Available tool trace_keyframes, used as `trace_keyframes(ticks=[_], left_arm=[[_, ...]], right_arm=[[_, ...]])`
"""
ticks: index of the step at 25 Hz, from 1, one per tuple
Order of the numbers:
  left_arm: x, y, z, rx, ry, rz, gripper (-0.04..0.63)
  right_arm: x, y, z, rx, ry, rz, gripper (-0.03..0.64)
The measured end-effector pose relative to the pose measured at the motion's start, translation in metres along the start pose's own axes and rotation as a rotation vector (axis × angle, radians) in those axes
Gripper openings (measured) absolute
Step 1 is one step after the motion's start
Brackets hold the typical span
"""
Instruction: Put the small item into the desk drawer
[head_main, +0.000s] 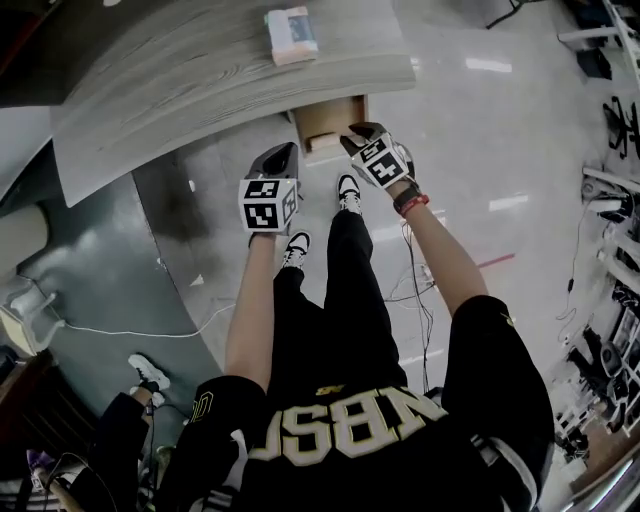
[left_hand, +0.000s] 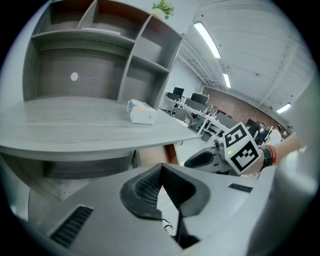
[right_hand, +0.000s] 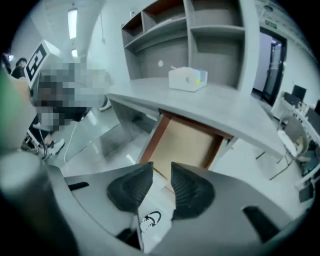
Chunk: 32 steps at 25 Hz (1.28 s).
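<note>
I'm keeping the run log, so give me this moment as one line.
left gripper: fingers together, empty | right gripper: fingers apart, empty | drawer: open | box: on desk

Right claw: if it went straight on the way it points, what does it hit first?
Most likely the open desk drawer: the right claw, jaws apart and empty, points down into its bare wooden inside. Nothing shows in between. Depth is unclear, so it might catch the drawer's near edge first.
</note>
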<state>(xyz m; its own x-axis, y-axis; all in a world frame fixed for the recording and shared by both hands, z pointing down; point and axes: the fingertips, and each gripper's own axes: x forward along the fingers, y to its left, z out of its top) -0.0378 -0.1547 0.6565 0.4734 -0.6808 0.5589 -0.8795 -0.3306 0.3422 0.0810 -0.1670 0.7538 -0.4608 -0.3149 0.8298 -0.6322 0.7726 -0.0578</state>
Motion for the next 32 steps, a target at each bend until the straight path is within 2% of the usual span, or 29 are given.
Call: trace_keyframes(ticks=[9, 18, 27, 32], left_arm=[[-0.029, -0.022, 0.053, 0.075, -0.079, -0.039, 0.012], [-0.062, -0.041, 0.102, 0.145, -0.168, -0.073, 0.012], [-0.106, -0.06, 0.139, 0.207, -0.261, -0.088, 0.012], [-0.136, -0.074, 0.157, 0.237, -0.325, -0.094, 0.012]], right_arm=[[-0.084, -0.008, 0.037, 0.145, -0.175, -0.138, 0.078], [-0.154, -0.004, 0.073, 0.239, -0.325, -0.238, 0.077], [-0.226, 0.01, 0.104, 0.286, -0.47, -0.35, 0.071], [-0.273, 0.023, 0.114, 0.342, -0.595, -0.402, 0.054]])
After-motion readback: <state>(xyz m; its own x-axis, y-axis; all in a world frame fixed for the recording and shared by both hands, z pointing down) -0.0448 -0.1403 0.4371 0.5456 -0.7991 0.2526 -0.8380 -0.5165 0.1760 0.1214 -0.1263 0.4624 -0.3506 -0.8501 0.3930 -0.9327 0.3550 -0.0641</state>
